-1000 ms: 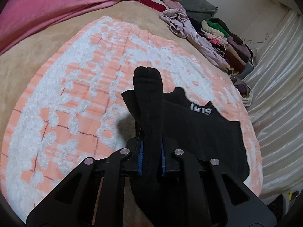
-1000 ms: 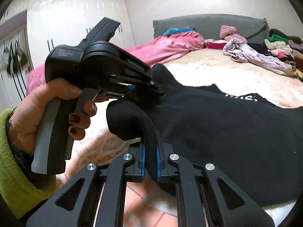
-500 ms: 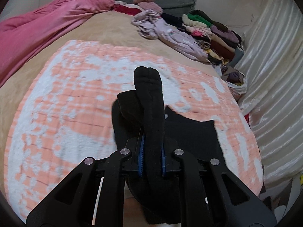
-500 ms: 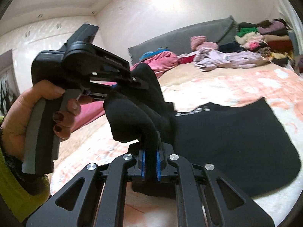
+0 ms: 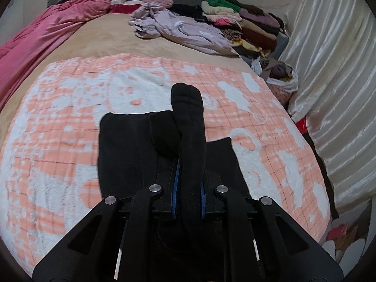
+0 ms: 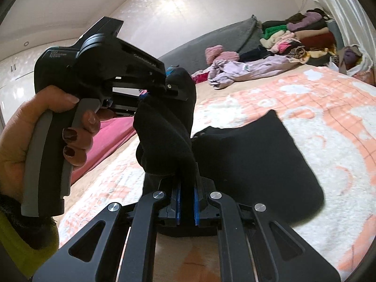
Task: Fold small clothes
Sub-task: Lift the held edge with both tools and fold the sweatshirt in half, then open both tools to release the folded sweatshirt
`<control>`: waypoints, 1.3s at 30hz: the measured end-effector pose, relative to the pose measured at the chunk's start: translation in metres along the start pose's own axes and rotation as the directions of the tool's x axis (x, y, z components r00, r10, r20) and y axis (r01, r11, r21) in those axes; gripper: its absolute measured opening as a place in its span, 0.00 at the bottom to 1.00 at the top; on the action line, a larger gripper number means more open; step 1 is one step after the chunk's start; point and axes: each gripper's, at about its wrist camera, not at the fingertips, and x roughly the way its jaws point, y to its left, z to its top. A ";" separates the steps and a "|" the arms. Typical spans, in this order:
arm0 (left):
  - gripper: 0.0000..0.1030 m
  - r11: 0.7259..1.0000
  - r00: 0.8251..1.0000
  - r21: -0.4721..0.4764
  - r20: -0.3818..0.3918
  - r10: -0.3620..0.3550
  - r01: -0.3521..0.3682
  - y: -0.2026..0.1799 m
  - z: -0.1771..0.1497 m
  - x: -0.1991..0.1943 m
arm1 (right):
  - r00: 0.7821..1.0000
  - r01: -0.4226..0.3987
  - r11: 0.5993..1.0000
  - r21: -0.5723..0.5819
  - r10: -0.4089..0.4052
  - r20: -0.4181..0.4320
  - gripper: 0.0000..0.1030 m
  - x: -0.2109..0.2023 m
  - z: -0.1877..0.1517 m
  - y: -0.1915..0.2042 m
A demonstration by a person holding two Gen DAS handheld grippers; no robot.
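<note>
A small black garment (image 5: pixel 131 155) hangs from both grippers above the orange-and-white blanket (image 5: pixel 58 108), and its lower part lies on the blanket. My left gripper (image 5: pixel 189 188) is shut on a bunched edge of it, and a roll of black cloth sticks up between the jaws. In the right wrist view my right gripper (image 6: pixel 186 205) is shut on another edge of the black garment (image 6: pixel 253 164). The left gripper (image 6: pixel 164 89), held by a hand (image 6: pixel 21 131), sits close above and to the left, clamping the same bunch.
A pink cover (image 5: pixel 47 30) lies along the left side of the bed. A lilac garment (image 5: pixel 183 28) and a stack of folded clothes (image 5: pixel 246 21) lie at the far right. A bag of clothes (image 5: pixel 279 75) and a pale curtain (image 5: pixel 329 70) stand beside the bed's right edge.
Both grippers have carried the black garment across the blanket and a little up. It has doubled over, so less of it lies spread, and its white lettering is now hidden.
</note>
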 end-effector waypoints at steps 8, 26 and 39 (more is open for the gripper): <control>0.06 0.998 1.000 0.058 -0.030 0.006 -0.004 -0.037 -0.006 0.027 | 0.999 0.043 0.998 0.036 -0.043 -0.001 0.07 -0.009 -0.003 -0.029; 0.53 0.996 0.996 0.051 0.038 -0.082 0.080 -0.033 -0.028 0.025 | 0.991 0.113 0.978 0.174 -0.100 -0.083 0.13 -0.017 -0.014 -0.066; 0.53 0.993 0.992 0.063 0.079 0.098 -0.103 0.038 -0.100 0.014 | 0.976 0.213 0.958 0.193 -0.199 -0.091 0.34 -0.062 -0.002 -0.079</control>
